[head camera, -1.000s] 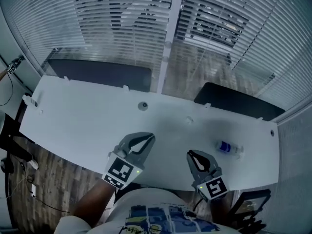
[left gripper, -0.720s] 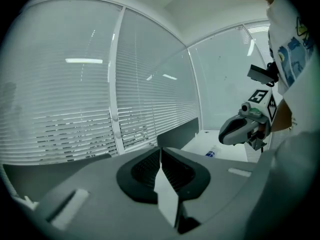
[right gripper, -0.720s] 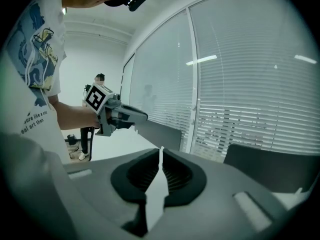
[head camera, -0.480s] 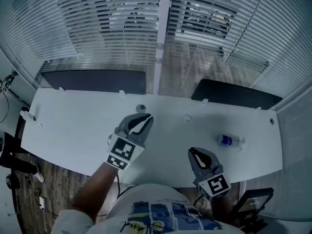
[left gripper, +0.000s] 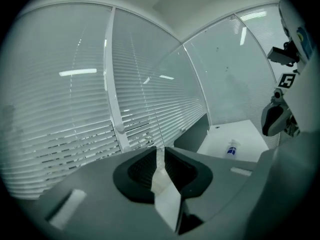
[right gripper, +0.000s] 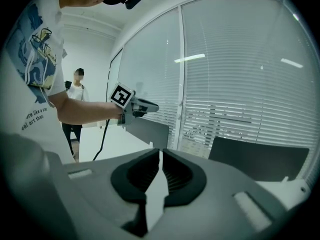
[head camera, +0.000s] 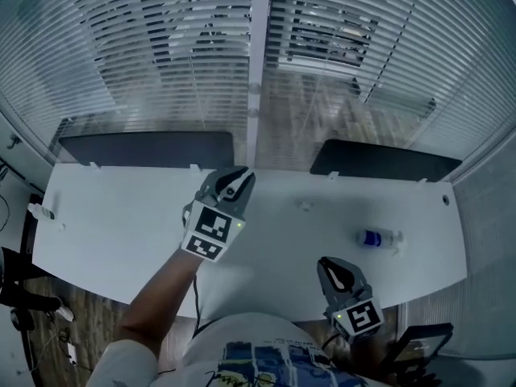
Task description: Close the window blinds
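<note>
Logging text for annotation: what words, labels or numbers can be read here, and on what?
"like a": part of the small print on the shirt; rest unreadable.
Label on the bottle: too small to read.
Markers on the left tool and right tool: square patterns, no words.

My left gripper (head camera: 239, 177) is over the desk's (head camera: 121, 216) far edge, before the blinds (head camera: 161, 47). My right gripper (head camera: 328, 264) is at the near edge, with a bottle (head camera: 377, 239) on the desk to its right.

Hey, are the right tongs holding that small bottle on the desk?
No, the small bottle lies on the white desk, clear of the right tongs, which have nothing between them.
</note>
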`<act>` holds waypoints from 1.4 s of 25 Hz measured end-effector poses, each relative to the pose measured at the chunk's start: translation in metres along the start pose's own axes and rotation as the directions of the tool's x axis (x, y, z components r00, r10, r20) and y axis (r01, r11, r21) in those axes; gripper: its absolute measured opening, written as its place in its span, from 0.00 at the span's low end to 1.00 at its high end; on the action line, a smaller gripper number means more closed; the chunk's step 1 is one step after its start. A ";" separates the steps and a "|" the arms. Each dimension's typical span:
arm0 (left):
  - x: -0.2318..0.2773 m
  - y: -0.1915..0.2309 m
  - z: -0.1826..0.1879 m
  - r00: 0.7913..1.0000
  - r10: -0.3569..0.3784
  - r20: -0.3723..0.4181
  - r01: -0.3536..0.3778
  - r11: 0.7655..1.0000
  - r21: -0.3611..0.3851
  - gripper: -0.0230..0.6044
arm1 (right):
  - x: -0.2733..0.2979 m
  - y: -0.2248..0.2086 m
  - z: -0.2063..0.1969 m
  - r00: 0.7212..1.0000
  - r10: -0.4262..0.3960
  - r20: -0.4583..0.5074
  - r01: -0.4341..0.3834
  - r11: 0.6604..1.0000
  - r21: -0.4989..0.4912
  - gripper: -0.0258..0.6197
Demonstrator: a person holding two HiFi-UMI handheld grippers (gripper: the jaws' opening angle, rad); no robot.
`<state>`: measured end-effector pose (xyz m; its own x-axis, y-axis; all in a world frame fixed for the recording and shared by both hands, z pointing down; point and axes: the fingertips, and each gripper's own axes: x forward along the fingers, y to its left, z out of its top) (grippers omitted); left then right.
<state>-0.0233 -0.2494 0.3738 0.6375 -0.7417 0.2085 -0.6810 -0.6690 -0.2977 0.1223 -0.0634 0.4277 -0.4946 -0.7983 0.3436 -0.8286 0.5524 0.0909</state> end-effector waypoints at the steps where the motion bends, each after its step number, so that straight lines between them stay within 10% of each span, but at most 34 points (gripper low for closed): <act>1: 0.006 0.007 0.002 1.000 0.011 0.001 -0.011 1.000 0.014 0.13 | 0.001 -0.001 0.000 1.000 -0.004 -0.004 0.004 1.000 0.001 0.06; 24: 0.118 0.100 0.032 0.983 0.183 -0.026 -0.174 0.964 0.201 0.22 | 0.013 -0.034 -0.024 0.998 -0.031 -0.047 0.034 0.997 0.070 0.06; 35: 0.135 0.124 0.042 0.961 0.273 -0.048 -0.214 0.840 0.499 0.27 | 0.019 -0.033 -0.024 0.997 -0.027 -0.072 0.032 0.997 0.068 0.06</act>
<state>-0.0063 -0.4301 0.3260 0.4091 -0.8977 0.1637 -0.5280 -0.3792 -0.7599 0.1470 -0.0910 0.4532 -0.4516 -0.7939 0.4072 -0.8601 0.5087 0.0378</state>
